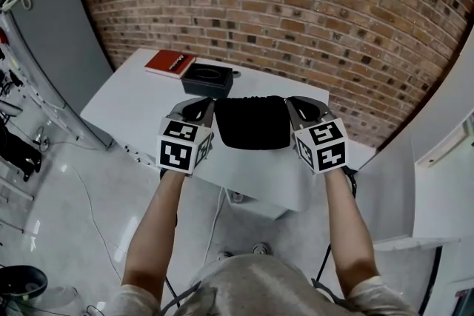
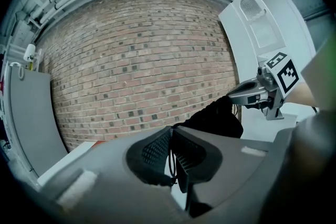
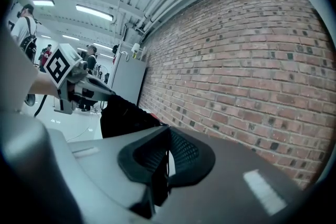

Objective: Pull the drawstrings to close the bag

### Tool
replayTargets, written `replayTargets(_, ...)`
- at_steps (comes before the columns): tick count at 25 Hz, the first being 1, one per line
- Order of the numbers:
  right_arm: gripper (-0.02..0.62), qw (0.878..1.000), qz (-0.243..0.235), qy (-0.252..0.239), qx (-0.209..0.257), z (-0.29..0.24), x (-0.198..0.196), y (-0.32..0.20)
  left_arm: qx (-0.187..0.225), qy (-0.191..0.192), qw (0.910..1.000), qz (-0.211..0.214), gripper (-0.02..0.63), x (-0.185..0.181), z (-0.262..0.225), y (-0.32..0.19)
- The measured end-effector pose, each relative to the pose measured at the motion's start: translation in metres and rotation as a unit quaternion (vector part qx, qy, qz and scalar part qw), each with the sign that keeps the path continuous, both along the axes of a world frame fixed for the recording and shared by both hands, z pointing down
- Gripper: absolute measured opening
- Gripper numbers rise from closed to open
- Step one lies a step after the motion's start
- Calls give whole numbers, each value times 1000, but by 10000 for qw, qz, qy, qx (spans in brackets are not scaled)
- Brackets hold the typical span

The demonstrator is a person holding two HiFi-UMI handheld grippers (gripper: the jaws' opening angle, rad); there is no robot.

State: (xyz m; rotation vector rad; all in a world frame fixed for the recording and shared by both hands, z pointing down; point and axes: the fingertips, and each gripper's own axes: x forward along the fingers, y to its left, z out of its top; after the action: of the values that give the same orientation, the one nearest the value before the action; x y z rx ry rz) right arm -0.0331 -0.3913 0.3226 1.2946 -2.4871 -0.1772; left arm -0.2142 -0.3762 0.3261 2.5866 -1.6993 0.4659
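Note:
A black drawstring bag [image 1: 253, 122] hangs above the white table [image 1: 133, 103], stretched between my two grippers, with its gathered top edge facing the brick wall. My left gripper [image 1: 210, 103] is at the bag's left top corner and is shut on a thin black drawstring [image 2: 169, 157] that runs down between its pads. My right gripper [image 1: 290, 101] is at the right top corner, jaws closed on the other drawstring [image 3: 166, 160]. From the left gripper [image 2: 171, 132] the bag [image 2: 216, 117] shows ahead with the right gripper beyond it. From the right gripper [image 3: 168, 132] the bag [image 3: 124, 115] shows at left.
A red book [image 1: 169, 64] and a black box [image 1: 208, 78] lie at the table's far side by the brick wall [image 1: 296, 4]. A grey cabinet [image 1: 59, 41] stands to the left. People stand far off in the right gripper view.

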Motion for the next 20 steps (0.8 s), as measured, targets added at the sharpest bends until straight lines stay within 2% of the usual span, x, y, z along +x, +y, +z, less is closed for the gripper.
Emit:
replayTargets(6, 9, 9991, 68, -314, 280, -24, -1, -1, 289, 116, 9995, -95, 6, -5, -20, 1)
replayTargets(13, 8, 9977, 230, -532, 348, -31, 0, -8, 419, 671, 9960, -421, 6, -34, -31, 0)
replayTargets(20, 8, 9905, 820, -1089, 186, -37, 32, -18, 464, 1292, 9863, -918, 5, -78, -37, 5)
